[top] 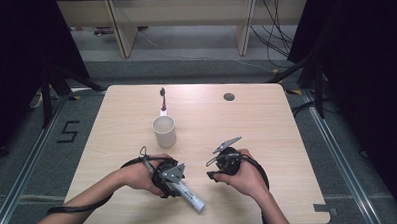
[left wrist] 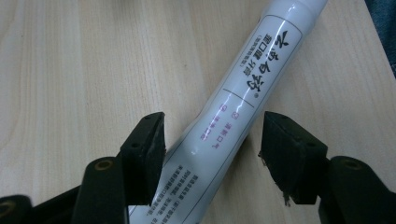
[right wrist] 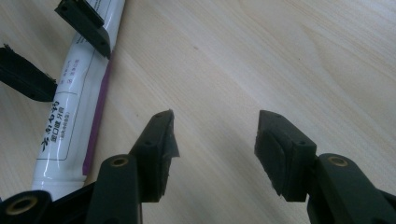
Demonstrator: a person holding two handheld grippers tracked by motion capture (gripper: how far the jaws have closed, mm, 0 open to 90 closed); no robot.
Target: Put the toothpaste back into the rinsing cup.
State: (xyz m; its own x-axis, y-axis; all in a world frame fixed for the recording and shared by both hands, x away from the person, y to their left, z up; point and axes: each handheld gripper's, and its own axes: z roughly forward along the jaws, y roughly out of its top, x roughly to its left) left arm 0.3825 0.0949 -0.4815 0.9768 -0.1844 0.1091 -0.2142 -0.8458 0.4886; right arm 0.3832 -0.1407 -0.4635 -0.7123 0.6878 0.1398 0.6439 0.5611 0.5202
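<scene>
L gripper open astride tube nr front table edge; R gripper open, clear.

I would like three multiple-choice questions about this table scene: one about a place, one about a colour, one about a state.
1. Where does the toothpaste tube lie?
A. Inside the cup
B. On the table near the front edge, at the left gripper
C. On the floor

2. What colour is the cup?
A. Cream
B. Red
C. Black

3. How do the fingers of the left gripper stand?
A. Clamped on the toothbrush
B. Shut on nothing
C. Open, one on each side of the tube

Answers: 1 B, the high view shows the tube flat on the table. 2 A, the cup is pale cream. 3 C, the left gripper view shows a gap beside the right finger.
</scene>
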